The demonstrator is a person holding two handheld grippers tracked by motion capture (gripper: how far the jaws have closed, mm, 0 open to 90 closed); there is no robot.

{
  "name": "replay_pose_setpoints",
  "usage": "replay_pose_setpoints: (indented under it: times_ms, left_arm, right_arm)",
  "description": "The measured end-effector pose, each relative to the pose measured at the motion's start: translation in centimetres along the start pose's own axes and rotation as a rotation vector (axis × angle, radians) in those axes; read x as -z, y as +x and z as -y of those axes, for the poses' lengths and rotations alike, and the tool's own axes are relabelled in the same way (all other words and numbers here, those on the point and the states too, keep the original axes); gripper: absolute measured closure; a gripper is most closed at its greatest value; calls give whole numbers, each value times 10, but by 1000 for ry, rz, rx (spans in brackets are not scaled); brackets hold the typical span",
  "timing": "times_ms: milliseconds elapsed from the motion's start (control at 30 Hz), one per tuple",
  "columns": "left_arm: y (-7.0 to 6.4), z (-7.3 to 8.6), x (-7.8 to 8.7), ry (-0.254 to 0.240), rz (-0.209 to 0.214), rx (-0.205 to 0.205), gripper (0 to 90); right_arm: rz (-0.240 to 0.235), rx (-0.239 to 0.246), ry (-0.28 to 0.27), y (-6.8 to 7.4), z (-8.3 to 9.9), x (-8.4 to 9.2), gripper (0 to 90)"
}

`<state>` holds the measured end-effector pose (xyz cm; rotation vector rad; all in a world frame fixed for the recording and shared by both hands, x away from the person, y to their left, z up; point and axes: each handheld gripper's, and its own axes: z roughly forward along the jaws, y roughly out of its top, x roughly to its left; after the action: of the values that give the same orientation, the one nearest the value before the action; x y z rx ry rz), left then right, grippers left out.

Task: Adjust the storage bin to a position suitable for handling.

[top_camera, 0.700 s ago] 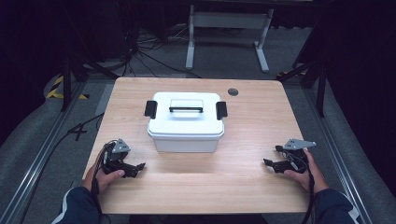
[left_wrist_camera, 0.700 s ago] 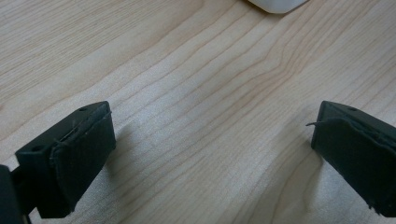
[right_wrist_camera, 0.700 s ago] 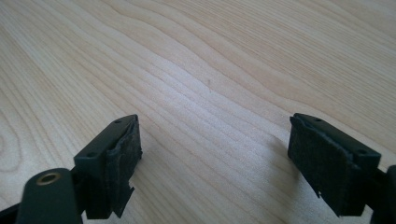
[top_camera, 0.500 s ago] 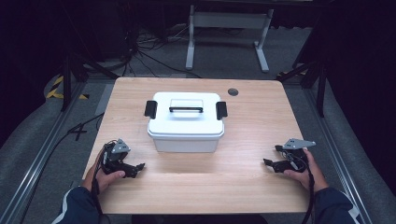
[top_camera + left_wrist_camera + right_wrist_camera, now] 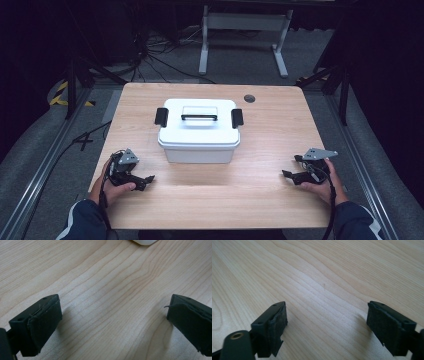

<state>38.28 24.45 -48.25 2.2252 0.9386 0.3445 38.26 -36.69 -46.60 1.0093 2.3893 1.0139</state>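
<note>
On the wooden table (image 5: 260, 200), the white lidded storage box (image 5: 199, 131) sits centred and well forward of both my grippers, its long axis running side to side with a black latch at each end. My left gripper (image 5: 142, 180) rests nearer the box than my right gripper (image 5: 290, 176); both stand wide open and empty, jaws over bare wood. Beyond the table lie grey floor, cables and a metal stand.
</note>
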Motion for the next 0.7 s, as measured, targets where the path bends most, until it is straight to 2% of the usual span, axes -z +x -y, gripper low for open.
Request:
replay_pose_setpoints:
  times_ms: [100, 200, 333, 533, 700]
  left_arm:
    - [0, 0, 0, 1, 2, 0, 2]
    - [0, 0, 0, 1, 1, 0, 2]
    - [0, 0, 0, 1, 2, 0, 2]
    - [0, 0, 0, 2, 1, -1, 2]
    - [0, 0, 0, 1, 0, 0, 2]
  right_arm:
    - [-5, -3, 4, 0, -1, 0, 230]
    - [-18, 6, 10, 1, -2, 2, 305]
    - [-2, 28, 14, 5, -6, 4, 324]
    - [-8, 52, -23, 10, -19, 11, 345]
    - [-12, 94, -41, 17, -30, 15, 379]
